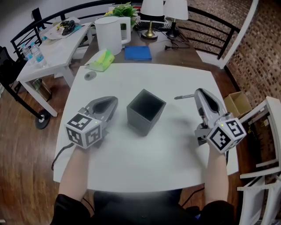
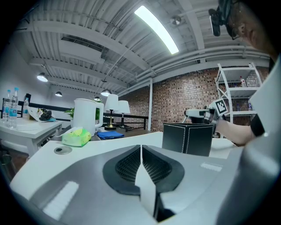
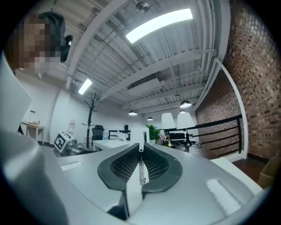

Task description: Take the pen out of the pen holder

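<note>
Tabletop scene from 3 views. White table (image 1: pixel 131 162) carries 1 black square pen holder (image 1: pixel 146 112) near its centre, standing upright with its mouth open to the head view.

Right gripper (image 1: pixel 197 92): to the right of the holder, pointing roughly level toward the far side of the table. Its 2 jaws are closed down to a narrow gap and pinch the pen (image 1: pixel 184 96) between the ribbed pads; in the right gripper view the pen (image 3: pixel 141 169) lies along the seam between the pads. In the head view the pen juts leftward from the jaw tips, clear of the holder and apart from it, above the table.

Left gripper (image 1: pixel 112 102): just beside the holder's left wall, low over the table. Its jaws meet along 1 seam with nothing between them.

Background: white kettle (image 1: pixel 109 34), green packet (image 1: pixel 101 60), blue book (image 1: pixel 138 53), small round disc (image 1: pixel 90 75), 2 lamps (image 1: pixel 152 9), cardboard box (image 1: pixel 237 103) on the floor at right.
</note>
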### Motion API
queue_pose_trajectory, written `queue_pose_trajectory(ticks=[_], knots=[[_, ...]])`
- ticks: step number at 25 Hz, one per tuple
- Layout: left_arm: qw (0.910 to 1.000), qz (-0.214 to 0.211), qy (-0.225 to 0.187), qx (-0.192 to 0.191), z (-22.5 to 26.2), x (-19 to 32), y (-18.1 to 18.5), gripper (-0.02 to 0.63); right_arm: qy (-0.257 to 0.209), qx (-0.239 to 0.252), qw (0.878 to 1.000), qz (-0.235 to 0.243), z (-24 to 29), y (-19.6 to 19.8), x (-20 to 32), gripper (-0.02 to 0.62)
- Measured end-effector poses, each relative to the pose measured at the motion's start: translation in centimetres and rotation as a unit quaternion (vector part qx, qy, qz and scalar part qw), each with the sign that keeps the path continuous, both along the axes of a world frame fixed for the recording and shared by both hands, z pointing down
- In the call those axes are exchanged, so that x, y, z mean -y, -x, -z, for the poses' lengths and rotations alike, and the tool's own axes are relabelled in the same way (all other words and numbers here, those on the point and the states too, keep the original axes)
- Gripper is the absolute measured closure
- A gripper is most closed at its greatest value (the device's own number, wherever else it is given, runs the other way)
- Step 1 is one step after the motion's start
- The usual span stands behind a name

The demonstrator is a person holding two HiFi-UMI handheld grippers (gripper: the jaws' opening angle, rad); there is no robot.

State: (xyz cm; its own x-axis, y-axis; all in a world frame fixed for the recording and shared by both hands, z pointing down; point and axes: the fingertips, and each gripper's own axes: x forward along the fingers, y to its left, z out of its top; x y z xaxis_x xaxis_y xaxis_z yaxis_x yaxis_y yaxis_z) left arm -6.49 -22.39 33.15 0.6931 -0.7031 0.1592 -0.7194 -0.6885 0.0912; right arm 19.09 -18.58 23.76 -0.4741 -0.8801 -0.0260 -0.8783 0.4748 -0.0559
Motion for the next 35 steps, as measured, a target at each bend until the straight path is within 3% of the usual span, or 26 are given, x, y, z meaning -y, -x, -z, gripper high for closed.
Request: queue_pose_trajectory(ticks=[7,13,19,23,29,35], knots=[[1.0,0.0,0.0,-0.001,0.0,-0.1,-0.1,0.594,0.031,-0.121,0.992,-0.034,-6.0,1.9,1.0,0.549],[1.0,0.001,-0.001,0.0,0.2,0.1,-0.1,0.594,0.119,-0.151,0.981,-0.029,-9.2,1.7,-0.6,0.543],[1.0,0.001,-0.001,0.0,0.1,0.0,0.0,0.594,0.209,-0.216,0.954,-0.023,-13.4,1.7,-0.9,0.543],[1.0,0.002,0.0,-0.001,0.1,0.0,-0.1,0.594,0.246,-0.211,0.946,-0.006,-14.4,2.0,-0.9,0.541],[1.0,0.002,-0.001,0.0,0.1,0.0,0.0,0.594,0.24,-0.179,0.954,-0.001,-14.1,1.9,-0.8,0.534],[1.0,0.001,0.001,0.0,0.1,0.0,-0.1,0.594,0.156,-0.173,0.972,0.0,-11.0,1.4,0.5,0.555]])
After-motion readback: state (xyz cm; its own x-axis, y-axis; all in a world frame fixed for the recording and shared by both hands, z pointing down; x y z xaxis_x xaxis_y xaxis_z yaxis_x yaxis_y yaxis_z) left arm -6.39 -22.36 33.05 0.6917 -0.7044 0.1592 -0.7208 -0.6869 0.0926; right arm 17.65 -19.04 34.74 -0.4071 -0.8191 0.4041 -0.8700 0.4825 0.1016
